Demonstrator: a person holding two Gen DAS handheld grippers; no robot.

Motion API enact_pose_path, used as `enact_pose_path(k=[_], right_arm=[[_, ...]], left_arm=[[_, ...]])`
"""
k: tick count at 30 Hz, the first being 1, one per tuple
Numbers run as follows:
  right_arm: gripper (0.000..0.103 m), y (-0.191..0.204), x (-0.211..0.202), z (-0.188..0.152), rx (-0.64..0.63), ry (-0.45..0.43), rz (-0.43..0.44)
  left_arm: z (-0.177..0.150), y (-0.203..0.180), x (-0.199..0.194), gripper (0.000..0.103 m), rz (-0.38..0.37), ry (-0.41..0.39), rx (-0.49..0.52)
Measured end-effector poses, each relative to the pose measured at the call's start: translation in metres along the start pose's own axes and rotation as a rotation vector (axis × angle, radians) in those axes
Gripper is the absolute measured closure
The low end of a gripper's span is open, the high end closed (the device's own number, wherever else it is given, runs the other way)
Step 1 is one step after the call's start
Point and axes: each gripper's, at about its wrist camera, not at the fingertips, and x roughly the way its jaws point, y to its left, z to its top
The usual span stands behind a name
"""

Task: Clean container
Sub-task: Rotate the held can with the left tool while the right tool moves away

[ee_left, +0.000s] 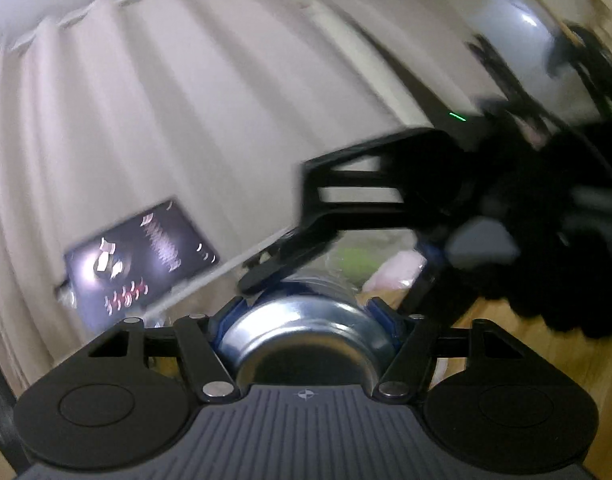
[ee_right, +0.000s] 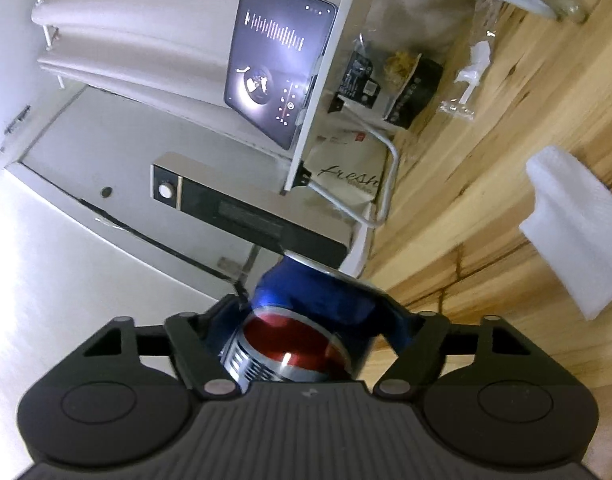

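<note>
Left wrist view (blurred)
- Far left: lit phone (ee_left: 141, 258) leaning on a ribbed white backdrop (ee_left: 185, 100).
- Centre: left gripper (ee_left: 306, 312) clenched on the can (ee_left: 301, 336). The silver end faces the camera and a finger lies against each side.
- Right of centre: right gripper (ee_left: 289, 240) reaches in from the upper right, with one finger lying on the far part of the can. Its grip cannot be read from this view.
- Far right: wooden table (ee_left: 506, 320).

Right wrist view
- Left: pale wall, then a black-and-silver box (ee_right: 249, 212) standing by it.
- Centre: the can is blue with a red disc, and its rim points away. It is held off the table across its side, and the right gripper's fingers (ee_right: 402, 320) press on both flanks, so this is a firm grasp.
- Above: the phone on a white stand, screen lit.
- Right of the stand: a "fresh" bag (ee_right: 346, 176) and dark packets (ee_right: 386, 84) lie on the table.
- Far right: a folded white tissue (ee_right: 574, 228) lies flat, well apart from the can.
</note>
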Motion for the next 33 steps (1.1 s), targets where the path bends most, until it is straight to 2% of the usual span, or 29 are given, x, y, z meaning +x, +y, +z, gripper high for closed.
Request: enact_pose_path(k=[3, 5, 8, 10, 11, 13, 14, 17, 21, 27, 30, 33], right_arm=[[0.030, -0.003, -0.001, -0.003, 0.003, -0.028, 0.066], [0.030, -0.006, -0.003, -0.005, -0.004, -0.063, 0.159], [0.030, -0.009, -0.004, -0.009, -0.017, -0.111, 0.245], [0.030, -0.014, -0.003, -0.011, -0.004, -0.121, 0.272], [0.030, -0.016, -0.003, -0.012, -0.001, -0.123, 0.279], [0.029, -0.018, -0.003, -0.011, 0.012, -0.119, 0.275], [0.028, -0.018, -0.002, -0.011, 0.009, -0.114, 0.264], [0.021, -0.013, -0.004, -0.008, -0.015, -0.091, 0.199], [0.025, -0.002, -0.006, -0.005, -0.071, -0.058, 0.144], [0.029, 0.021, -0.008, -0.002, -0.284, -0.038, 0.062], [0.030, 0.018, -0.007, -0.002, -0.252, -0.030, 0.083], [0.034, 0.005, -0.008, -0.003, -0.150, -0.050, 0.116]], left_arm=[[0.004, 0.016, 0.004, 0.030, -0.020, 0.029, -0.202], [0.007, 0.028, 0.005, 0.027, -0.046, 0.035, -0.363], [0.006, 0.046, 0.005, 0.027, -0.107, 0.016, -0.557], [0.004, 0.057, 0.002, 0.028, -0.142, 0.002, -0.647], [0.001, 0.061, 0.003, 0.034, -0.152, 0.003, -0.684], [-0.005, 0.066, 0.001, 0.036, -0.164, 0.007, -0.728], [-0.006, 0.064, 0.000, 0.036, -0.157, 0.014, -0.716], [-0.002, 0.051, -0.005, 0.036, -0.112, 0.019, -0.588], [0.003, 0.038, -0.005, 0.035, -0.092, 0.005, -0.389], [0.000, 0.042, -0.005, 0.035, -0.120, 0.013, -0.425], [-0.001, 0.043, -0.006, 0.036, -0.124, 0.002, -0.448], [-0.002, 0.041, -0.005, 0.036, -0.112, 0.005, -0.447]])
